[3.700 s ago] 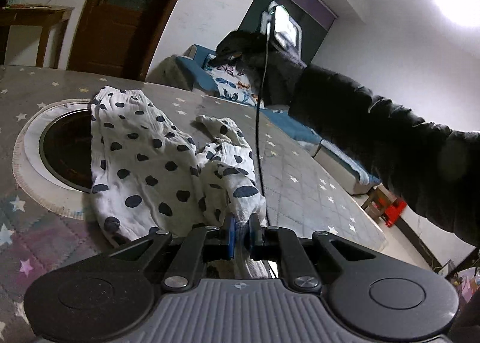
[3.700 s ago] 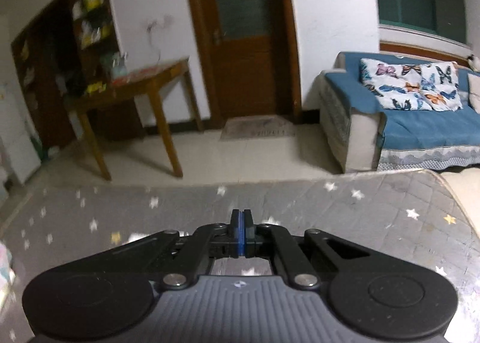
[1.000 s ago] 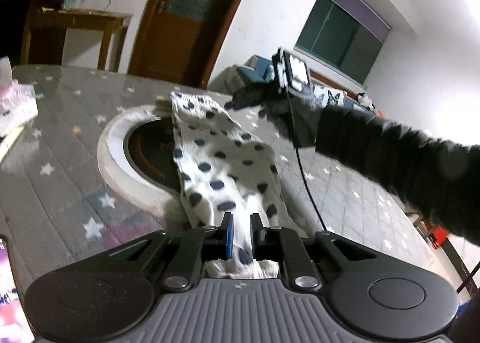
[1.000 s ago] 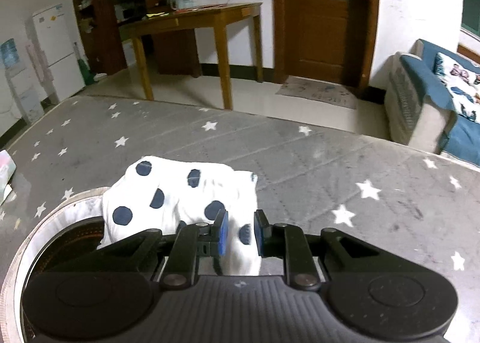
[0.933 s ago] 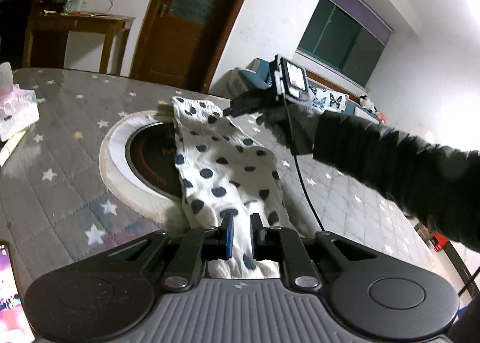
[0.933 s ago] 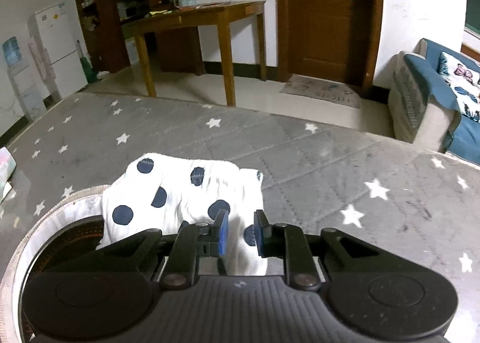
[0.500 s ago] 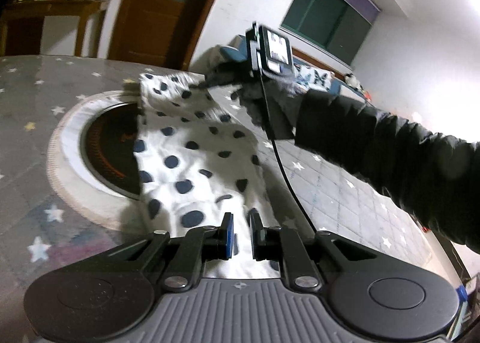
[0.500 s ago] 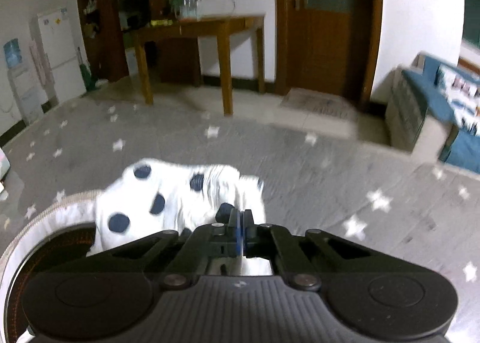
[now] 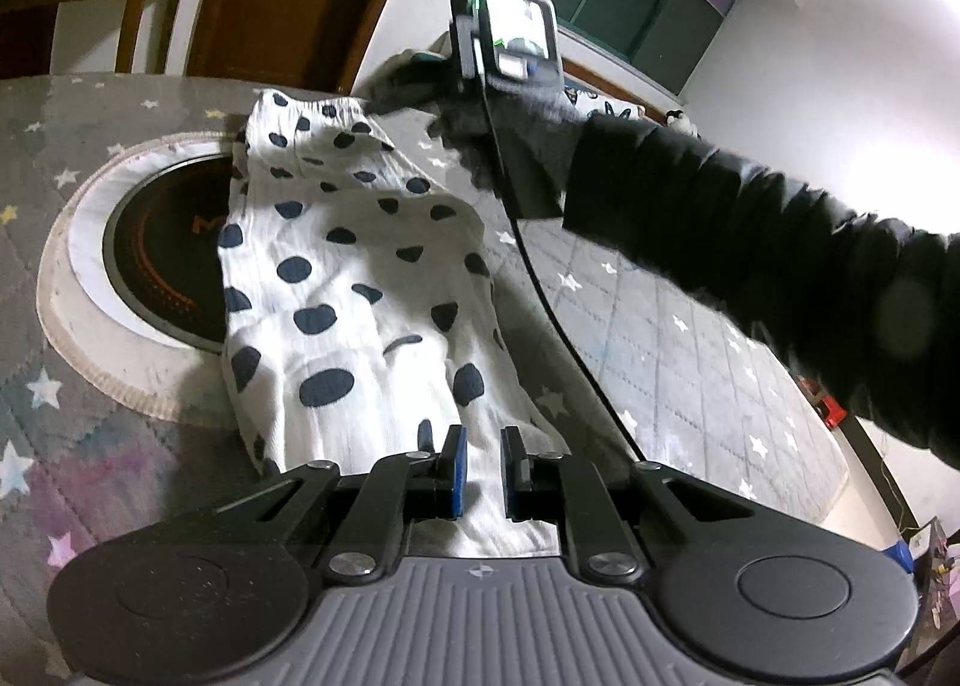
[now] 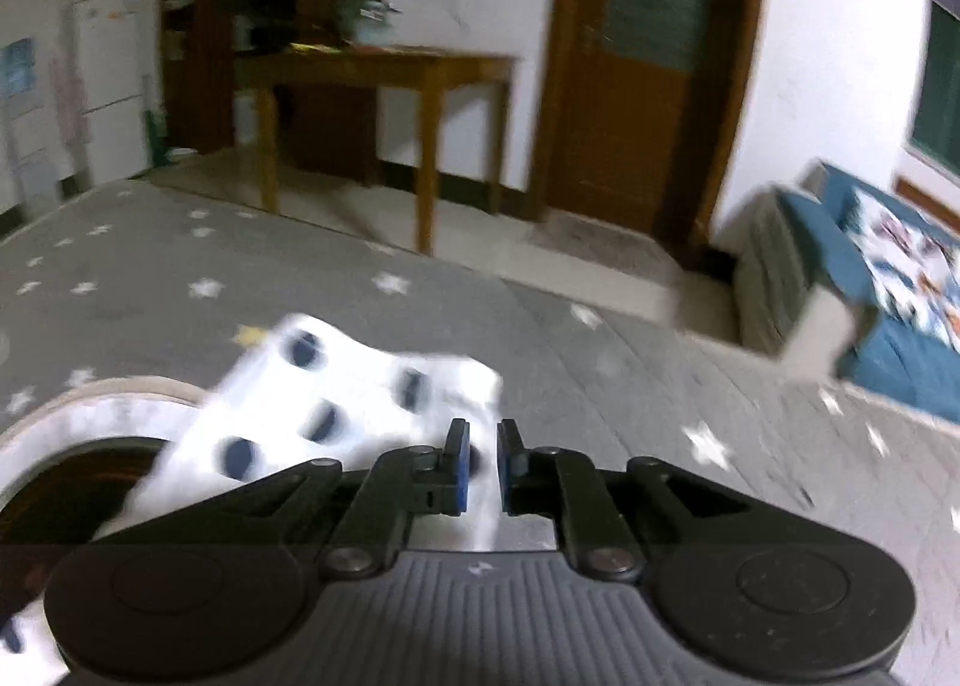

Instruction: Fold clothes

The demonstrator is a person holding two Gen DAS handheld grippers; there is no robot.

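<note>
Cloth fills the near edge of both views: a white garment with dark polka dots point(image 9: 360, 290) lies lengthwise across a grey star-printed cover point(image 9: 690, 338), one end under each tool. In the left wrist view, the left gripper point(image 9: 480, 467) sits low at the near end, its blue-padded fingers narrowly apart with white fabric running between them. The pads do not look pressed together, so whether they pinch the cloth or only straddle it cannot be told. Holding that end low would keep the garment anchored while the other end is handled.

Farther along, the cloth crosses the edge of a round dark hotplate point(image 9: 162, 260) with a pale ring, set into the surface, and its left side drapes over that rim. The far end is raised off the cover in a peak, which suggests it is lifted rather than resting.

At that far end the right gripper point(image 10: 478, 467), seen blurred in the right wrist view, has its fingers narrowly apart with a strip of white fabric between them; grip or mere straddle is again unclear. A gloved hand point(image 9: 516, 116) and black sleeve point(image 9: 750, 242) carry that tool from the right.

Judging from both ends being attended to, this fits either stretching the garment flat or bringing the far end over toward the near one.

Beyond stand a wooden table point(image 10: 384, 68), a brown door point(image 10: 636, 74) and a blue sofa point(image 10: 852, 266).
</note>
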